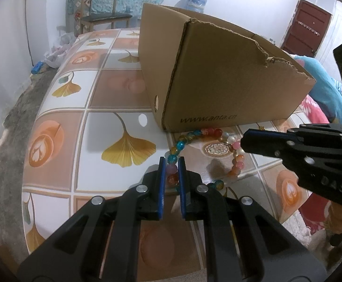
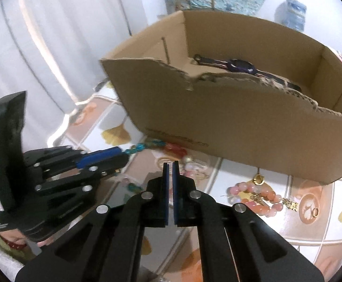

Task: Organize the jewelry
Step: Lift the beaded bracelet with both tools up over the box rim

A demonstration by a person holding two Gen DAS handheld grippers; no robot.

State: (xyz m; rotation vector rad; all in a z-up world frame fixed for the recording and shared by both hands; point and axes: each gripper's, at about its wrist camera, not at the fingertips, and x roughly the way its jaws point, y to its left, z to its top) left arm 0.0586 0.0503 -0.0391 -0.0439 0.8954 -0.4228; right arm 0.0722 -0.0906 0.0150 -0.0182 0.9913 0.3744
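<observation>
- We see the left gripper [image 1: 172,162] clamped on the near side of a multicoloured bead bracelet [image 1: 206,155], its blue pads [image 1: 162,171] pressing a pinkish bead between them on the patterned tablecloth [image 1: 114,98].
- The bracelet loops away from those pads toward the cardboard box [image 1: 217,77], its far beads lying just in front of the box's printed wall.
- We find the right gripper [image 2: 170,164] empty, its jaws brought together with only a thin slit between the pads; in the left wrist view it comes in from the right, its tip over the bracelet's far side, near the box.
- No earlier view is at hand, so we cannot tell whether it touches the beads.
- Inside the box, against the back wall, lies a dark wristwatch [image 2: 239,67], seen over the torn front edge.
- In front of the box, to the right of the right gripper, a second bracelet of pink and orange beads [image 2: 257,197] rests on the cloth beside a gold chain piece [image 2: 288,203].
- A gold ring [image 2: 314,212] lies farther right of that, and a small gold item [image 2: 259,179] sits just at the foot of the box wall.
- The box wall stands directly between both grippers and the box's interior.
- Beyond the box we see a wooden chair [image 1: 100,7] and a water bottle [image 1: 195,1].
</observation>
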